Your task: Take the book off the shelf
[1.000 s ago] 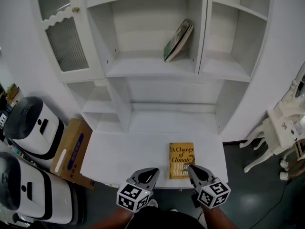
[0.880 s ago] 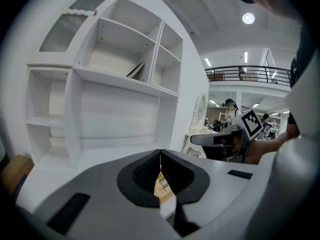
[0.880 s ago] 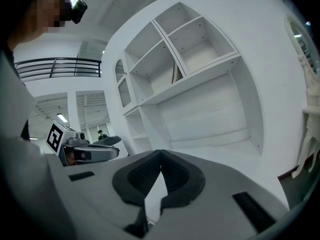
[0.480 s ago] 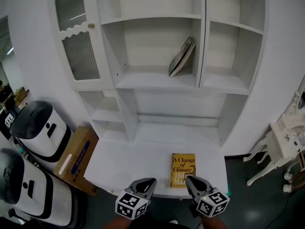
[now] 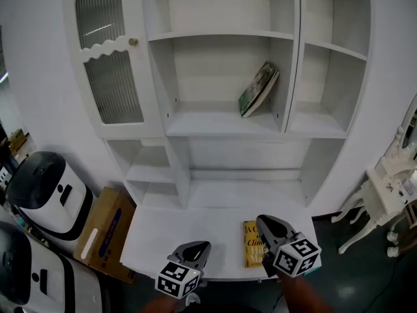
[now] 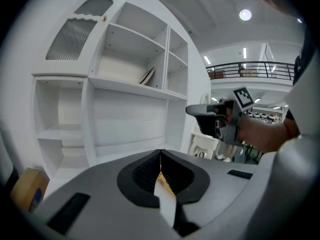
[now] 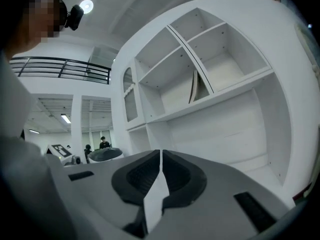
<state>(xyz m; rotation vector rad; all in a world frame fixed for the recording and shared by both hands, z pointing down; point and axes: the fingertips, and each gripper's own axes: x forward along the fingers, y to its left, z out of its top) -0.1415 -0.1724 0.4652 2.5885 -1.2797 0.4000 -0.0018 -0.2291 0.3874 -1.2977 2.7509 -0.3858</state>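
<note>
The book (image 5: pixel 259 90) leans tilted against the right wall of the middle compartment of the white shelf (image 5: pixel 215 124), its lower edge on the board, untouched and well apart from both tools. The left hand-held gripper (image 5: pixel 195 248) hangs low at the front edge of the table (image 5: pixel 176 227); its own view shows the jaws pressed together with nothing between them. The right hand-held gripper (image 5: pixel 267 223) is held a little higher, over the near end of a yellow book (image 5: pixel 251 240) that lies flat on the table, and its jaws are likewise closed and empty. Both point toward the shelf. A cabinet door (image 5: pixel 111 70) with ribbed glass closes the compartment left of the book. A cardboard box (image 5: pixel 104 237) and a white machine (image 5: pixel 42 191) stand on the floor at the left.
</note>
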